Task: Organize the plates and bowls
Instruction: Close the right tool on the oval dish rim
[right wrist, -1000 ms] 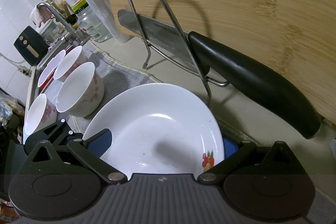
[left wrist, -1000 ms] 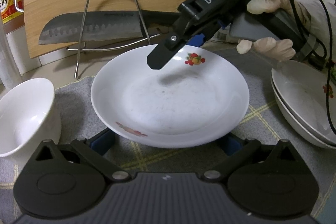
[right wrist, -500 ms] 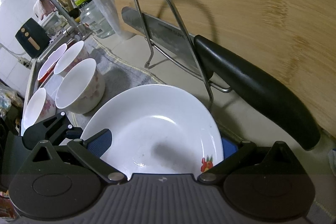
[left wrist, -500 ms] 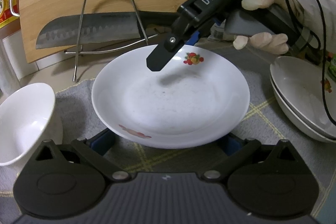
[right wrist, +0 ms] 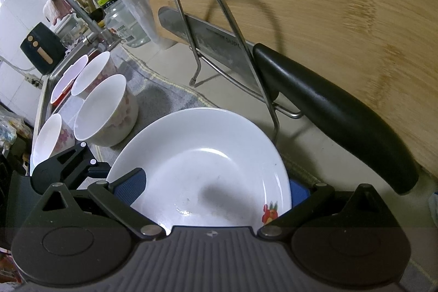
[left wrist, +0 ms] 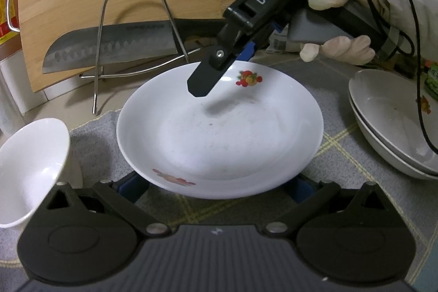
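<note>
Since the earlier frame the white plate (left wrist: 219,136) has edged slightly away from the left gripper (left wrist: 216,184), and the wooden cutting board (right wrist: 314,4) looms nearer ahead of the right gripper (right wrist: 213,190). Glossy, round and shallow, with small red fruit prints on its rim, the plate sits between both pairs of fingers over a grey woven cloth (left wrist: 339,155) with yellow checks on the surface. Each gripper's blue-padded fingers (left wrist: 131,184) are spread wide either side of the plate's rim; whether the pads touch it cannot be told. Beyond the fingertips stand a bent steel wire rack (left wrist: 131,26), a dimpled steel knife (left wrist: 109,51) with a smooth black handle, and the board. Only the left view shows the stacked plates (left wrist: 388,127) to the right of the fingers. Only the right view shows several white floral bowls (right wrist: 106,111) to the left of the fingers, toward a faucet (right wrist: 79,12)
</note>
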Available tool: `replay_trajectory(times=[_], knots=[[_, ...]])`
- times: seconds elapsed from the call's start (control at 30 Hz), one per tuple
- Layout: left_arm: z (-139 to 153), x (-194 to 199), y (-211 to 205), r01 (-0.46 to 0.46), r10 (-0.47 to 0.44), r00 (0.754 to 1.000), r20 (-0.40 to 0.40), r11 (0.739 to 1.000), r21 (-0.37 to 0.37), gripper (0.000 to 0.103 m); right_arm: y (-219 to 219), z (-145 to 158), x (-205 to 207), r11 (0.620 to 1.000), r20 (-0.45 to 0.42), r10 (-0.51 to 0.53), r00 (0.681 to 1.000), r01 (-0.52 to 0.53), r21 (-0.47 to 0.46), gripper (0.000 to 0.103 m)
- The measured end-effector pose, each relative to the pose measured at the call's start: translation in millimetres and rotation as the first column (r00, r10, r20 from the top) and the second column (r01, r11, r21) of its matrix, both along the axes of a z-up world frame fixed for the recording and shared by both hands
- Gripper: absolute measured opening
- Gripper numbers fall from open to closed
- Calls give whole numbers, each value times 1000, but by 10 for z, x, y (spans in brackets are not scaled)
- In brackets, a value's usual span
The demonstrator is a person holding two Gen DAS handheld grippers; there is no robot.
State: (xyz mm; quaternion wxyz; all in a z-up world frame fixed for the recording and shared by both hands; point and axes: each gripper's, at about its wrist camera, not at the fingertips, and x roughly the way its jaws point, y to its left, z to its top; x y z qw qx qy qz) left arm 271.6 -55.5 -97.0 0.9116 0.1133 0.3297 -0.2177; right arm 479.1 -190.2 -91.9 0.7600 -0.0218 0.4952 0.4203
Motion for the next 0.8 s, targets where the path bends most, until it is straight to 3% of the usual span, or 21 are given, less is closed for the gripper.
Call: replay_trajectory(times=[0.8], knots=[[67,-43,-13,9,-9,1000,12,1000,24,103,-26,123,-141,1000,28,11,1000,-11,-12,103]])
